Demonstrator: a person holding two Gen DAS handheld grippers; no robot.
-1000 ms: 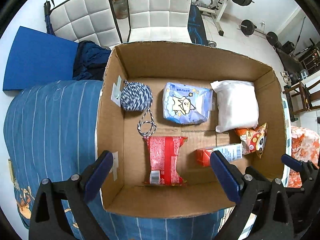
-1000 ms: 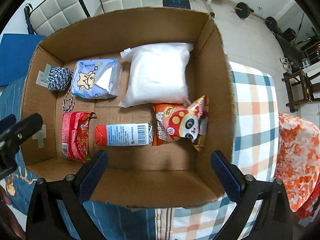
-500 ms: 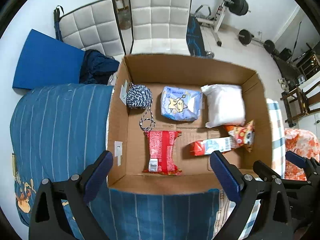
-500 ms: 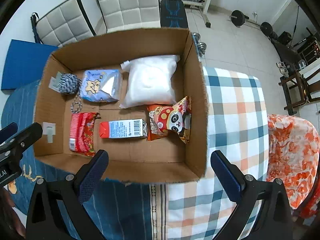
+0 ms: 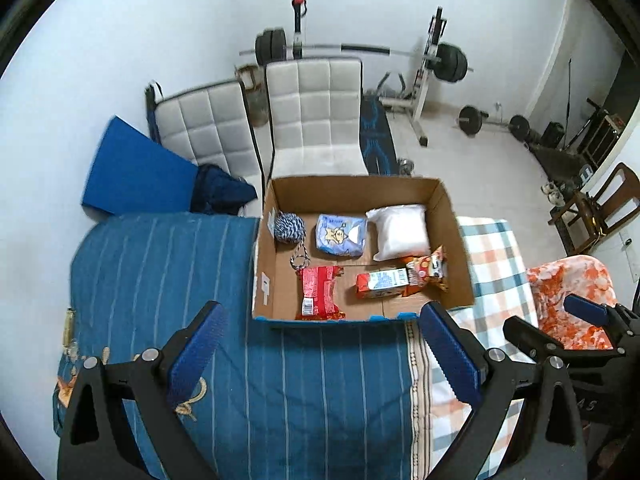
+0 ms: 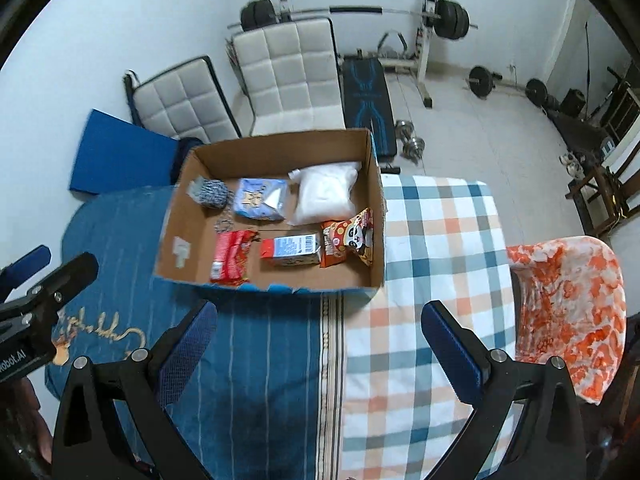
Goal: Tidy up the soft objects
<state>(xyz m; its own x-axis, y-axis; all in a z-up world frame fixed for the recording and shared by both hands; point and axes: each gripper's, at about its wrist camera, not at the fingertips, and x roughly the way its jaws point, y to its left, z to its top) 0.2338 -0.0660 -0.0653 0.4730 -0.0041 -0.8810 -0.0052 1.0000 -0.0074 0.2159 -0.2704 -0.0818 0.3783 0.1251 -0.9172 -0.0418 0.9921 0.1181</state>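
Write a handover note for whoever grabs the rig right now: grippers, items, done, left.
Left gripper: open, empty, above the blue cloth.
Right gripper: open, empty, clear of the cardboard box.
In the box: yarn ball, blue pack, white bag along the far side; red packet, carton, panda snack bag along the near side.
Done: all six sit in the box.
Left: nothing visible outside it.

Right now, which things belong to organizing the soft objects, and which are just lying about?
Job:
cardboard box
yarn ball
blue tissue pack
white pillow bag
red snack packet
carton
panda snack bag

Lying about:
white chairs
barbell rack
blue mat
dumbbells
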